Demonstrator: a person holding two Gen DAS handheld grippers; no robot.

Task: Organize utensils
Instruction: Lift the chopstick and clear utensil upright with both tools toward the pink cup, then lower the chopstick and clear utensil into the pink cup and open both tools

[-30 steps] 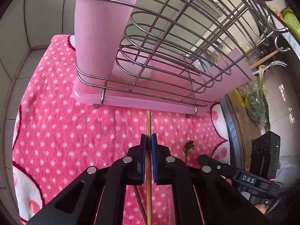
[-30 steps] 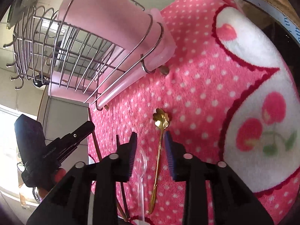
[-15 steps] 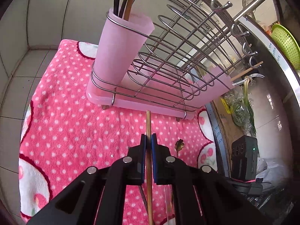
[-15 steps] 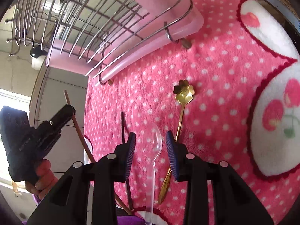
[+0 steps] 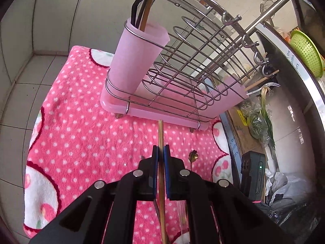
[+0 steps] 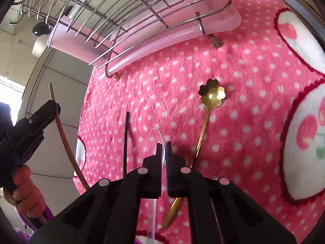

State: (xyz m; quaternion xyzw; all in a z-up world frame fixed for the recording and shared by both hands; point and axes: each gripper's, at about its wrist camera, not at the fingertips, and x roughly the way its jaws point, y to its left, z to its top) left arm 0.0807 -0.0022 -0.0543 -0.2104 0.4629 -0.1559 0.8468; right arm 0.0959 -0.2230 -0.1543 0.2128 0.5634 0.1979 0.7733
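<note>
Left hand-held gripper point(image 5: 160, 152) clamped on thin brown wooden chopstick point(image 5: 160, 134), raised short of translucent pink plastic utensil cup point(image 5: 138, 57); advise tip-down, vertical entry. Right hand-held gripper point(image 6: 164, 149) pinched on clear plastic spoon point(image 6: 153, 140) (glossy, thin-edged), above fleecy pink polka-dot towel point(image 6: 233, 71).

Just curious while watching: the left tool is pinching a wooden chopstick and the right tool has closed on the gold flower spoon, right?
Not quite. The left tool does pinch the wooden chopstick, but the right tool has closed on the clear plastic spoon. The gold flower spoon lies free on the pink cloth beside it, as the right wrist view shows.
</note>
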